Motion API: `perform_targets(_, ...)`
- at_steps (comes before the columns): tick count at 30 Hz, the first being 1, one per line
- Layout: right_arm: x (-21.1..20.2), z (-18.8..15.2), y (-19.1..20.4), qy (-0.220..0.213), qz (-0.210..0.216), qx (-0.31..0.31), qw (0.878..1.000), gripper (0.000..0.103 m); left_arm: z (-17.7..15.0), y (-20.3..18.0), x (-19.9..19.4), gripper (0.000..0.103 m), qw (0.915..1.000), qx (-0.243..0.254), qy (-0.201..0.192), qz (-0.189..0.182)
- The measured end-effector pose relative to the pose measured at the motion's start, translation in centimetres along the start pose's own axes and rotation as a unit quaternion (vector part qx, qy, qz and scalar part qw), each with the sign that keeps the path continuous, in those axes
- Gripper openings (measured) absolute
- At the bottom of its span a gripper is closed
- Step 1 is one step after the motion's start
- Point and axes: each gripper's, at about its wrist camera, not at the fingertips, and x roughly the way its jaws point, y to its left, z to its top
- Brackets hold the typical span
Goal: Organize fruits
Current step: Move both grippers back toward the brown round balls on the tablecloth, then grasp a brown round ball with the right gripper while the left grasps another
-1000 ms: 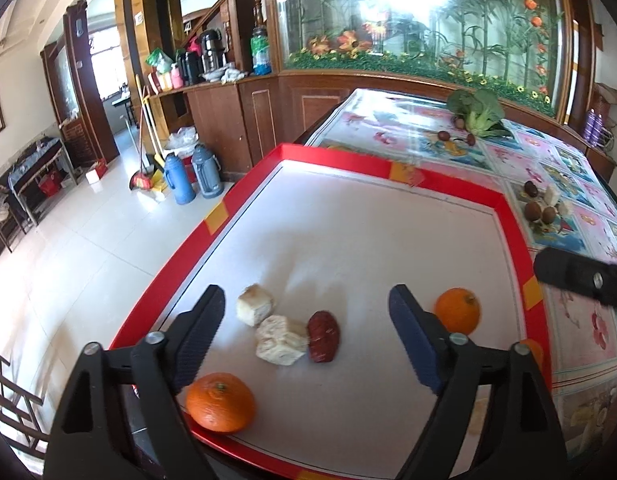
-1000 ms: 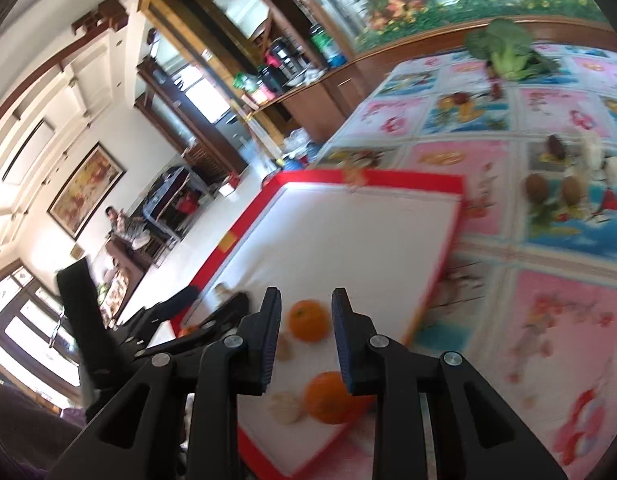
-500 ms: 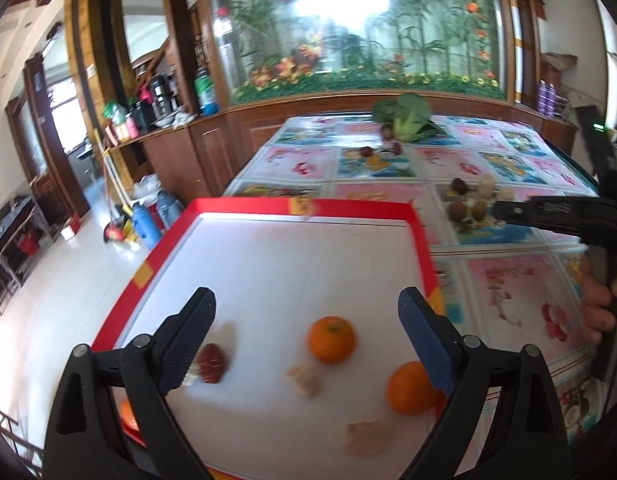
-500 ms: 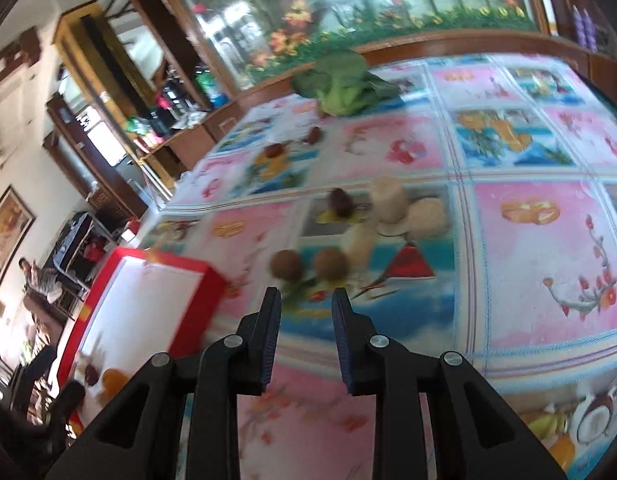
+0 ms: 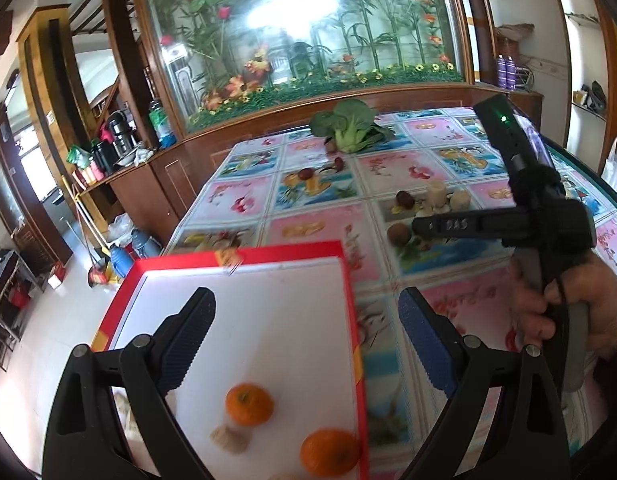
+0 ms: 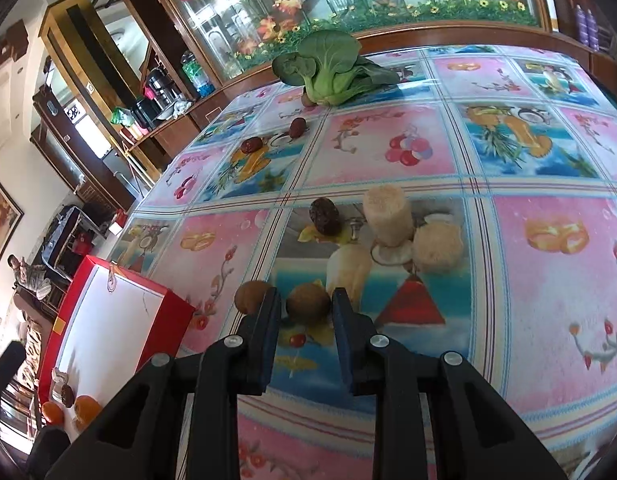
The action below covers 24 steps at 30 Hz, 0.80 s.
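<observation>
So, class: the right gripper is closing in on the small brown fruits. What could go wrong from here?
1. The right gripper stands narrow around one brown fruit; its finger may knock the neighbouring brown fruit rolling.
2. The pale pieces lie just behind and could get pushed.
3. Oranges sit near the red tray's rim; new fruit might nudge them.

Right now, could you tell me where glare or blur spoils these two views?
Left wrist view: white glare on the glass panel, and the oranges and red tray edge are smeared. Right wrist view: sharp, only fisheye bending of the tablecloth grid.
</observation>
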Motion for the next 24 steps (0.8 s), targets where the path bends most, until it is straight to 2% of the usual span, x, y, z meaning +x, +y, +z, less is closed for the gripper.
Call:
perform_targets(2,0.1,0.1,0.1,0.006,-0.001,-0.015,1.000,0.025,0.7,-0.4,0.5,0.093,1.0000,0.005,0.001,0.000)
perform_targets(7,-0.2,-0.1,1.0,0.034,-0.028,-0.099,0.994,0.021,2.4,-1.6,2.1,0.093,0.9996,0.011,0.022,-0.012)
perform_targets(10,-0.7,0.2,0.1,0.056,-0.037,-0.105,0.992,0.021,3.0,-2.7,3.3,0.093,0.9988,0.023,0.041,-0.016)
perform_targets(14,-2.5,1.6,-4.1,0.085,-0.012,-0.038,0.996,0.021,4.1,-4.3,5.2,0.093,0.9973,0.035,0.059,-0.027)
perform_targets(17,-5.1,2.9,-8.6,0.060,0.021,0.042,0.997,0.022,5.0,-5.5,7.0,0.093,0.9955,0.036,0.079,-0.038)
perform_targets(20,-6.5,3.2,-11.4,0.039,0.030,0.099,0.994,0.022,5.6,-6.8,8.6,0.093,0.9940,0.047,0.090,-0.042)
perform_targets(22,-6.4,3.0,-11.6,0.040,0.023,0.107,0.993,0.022,5.9,-7.3,9.8,0.091,0.9930,0.051,0.098,-0.042)
perform_targets(24,-6.1,2.8,-11.3,0.047,0.021,0.107,0.993,0.022,6.0,-7.6,11.4,0.081,0.9910,0.053,0.114,-0.046)
